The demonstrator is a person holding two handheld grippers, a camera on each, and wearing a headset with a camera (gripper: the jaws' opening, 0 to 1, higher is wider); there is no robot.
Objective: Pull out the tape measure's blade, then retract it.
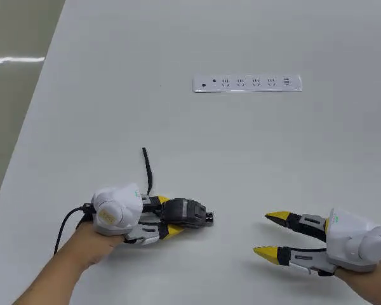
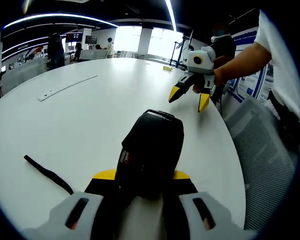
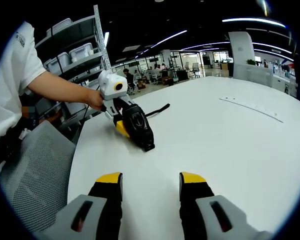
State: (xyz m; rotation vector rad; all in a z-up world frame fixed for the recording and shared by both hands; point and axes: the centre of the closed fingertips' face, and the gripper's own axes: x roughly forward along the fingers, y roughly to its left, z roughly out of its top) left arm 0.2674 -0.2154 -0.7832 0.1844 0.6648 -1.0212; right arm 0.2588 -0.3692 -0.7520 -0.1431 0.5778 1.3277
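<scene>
The black tape measure (image 1: 185, 212) lies on the white table (image 1: 241, 159), clamped between the left gripper's (image 1: 169, 215) jaws, its strap (image 1: 147, 168) trailing beside. The right gripper (image 1: 265, 234) is well apart, jaws wide, pointing toward it. Farther back lies a power strip (image 1: 247, 83).
</scene>
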